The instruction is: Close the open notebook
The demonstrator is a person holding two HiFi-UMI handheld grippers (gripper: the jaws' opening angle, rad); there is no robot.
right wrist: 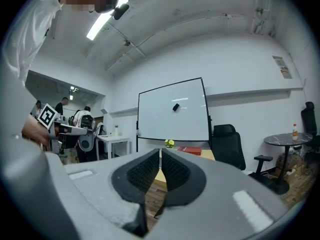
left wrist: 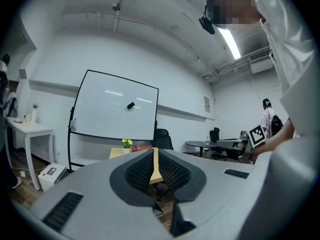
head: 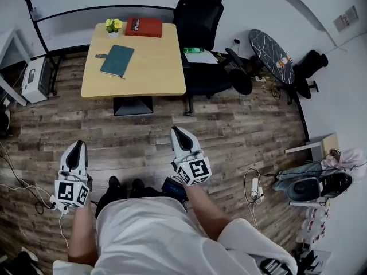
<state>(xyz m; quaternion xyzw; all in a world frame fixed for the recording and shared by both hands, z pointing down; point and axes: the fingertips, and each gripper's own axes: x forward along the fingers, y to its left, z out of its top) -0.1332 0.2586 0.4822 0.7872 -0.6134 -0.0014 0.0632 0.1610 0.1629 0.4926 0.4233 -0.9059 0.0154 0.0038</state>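
Head view. Light wooden bench point(head: 150, 78) far across a plank floor point(head: 229, 130). Teal notebook point(head: 117, 61) flat on the bench's left half, cover up, apparently shut. Red book point(head: 143, 27) at the far edge, small pot of yellow flowers point(head: 113, 27) just left of it. Black office chair point(head: 198, 16) at the bench's far right corner; round dark table point(head: 271, 55) further right. Left tool point(head: 75, 146) and right tool point(head: 177, 132) near, over the floor, well apart from the bench and the notebook.

Left gripper view. Ribbed pads point(left wrist: 167, 170) of the left tool pressed together down to a thin slit, nothing pinched. A strip of bench top beyond the slit. Whiteboard point(left wrist: 115, 106) on the far wall, flowers and red book below it. Marker cube point(left wrist: 257, 134) of the right tool at far right.

Right gripper view. Right tool's pads likewise pressed together, nothing pinched. Whiteboard, flowers, red book and office chair beyond, round table at right. Notebook not made out here.
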